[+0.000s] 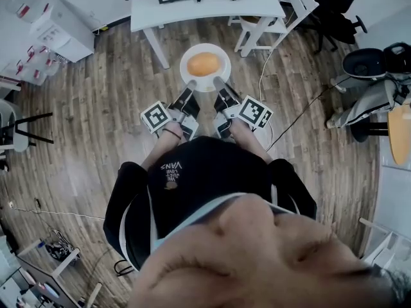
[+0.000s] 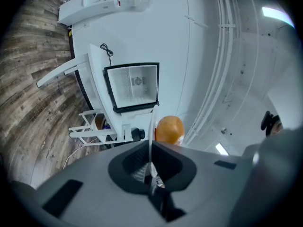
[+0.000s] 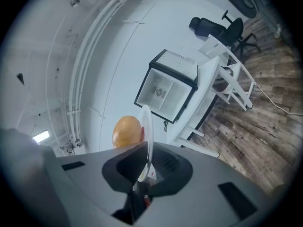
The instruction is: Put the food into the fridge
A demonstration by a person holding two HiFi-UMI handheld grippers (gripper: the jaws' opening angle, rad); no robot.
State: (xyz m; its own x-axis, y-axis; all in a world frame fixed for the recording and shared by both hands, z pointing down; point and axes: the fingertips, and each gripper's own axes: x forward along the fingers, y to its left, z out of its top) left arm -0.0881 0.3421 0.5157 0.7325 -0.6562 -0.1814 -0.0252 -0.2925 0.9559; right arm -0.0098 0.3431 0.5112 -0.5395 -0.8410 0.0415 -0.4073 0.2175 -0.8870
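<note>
Person in a black top [image 1: 192, 172] carries a white plate [image 1: 205, 85] between the left gripper [image 1: 191, 83] and right gripper [image 1: 218, 81], both sets of fingers [image 1: 185, 96] clamped on its near rim. The food [image 1: 204, 63], possibly a bun or a fruit, sits mid-plate, well short of the fridge [image 2: 132, 86] on the white table [image 1: 192, 11]. Keeping both grips level and moving them together should stop it rolling.

Wooden floor [image 1: 83, 127], white table [image 1: 149, 11]

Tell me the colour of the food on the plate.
Golden orange food on a white plate; it shows best in the head view.
</note>
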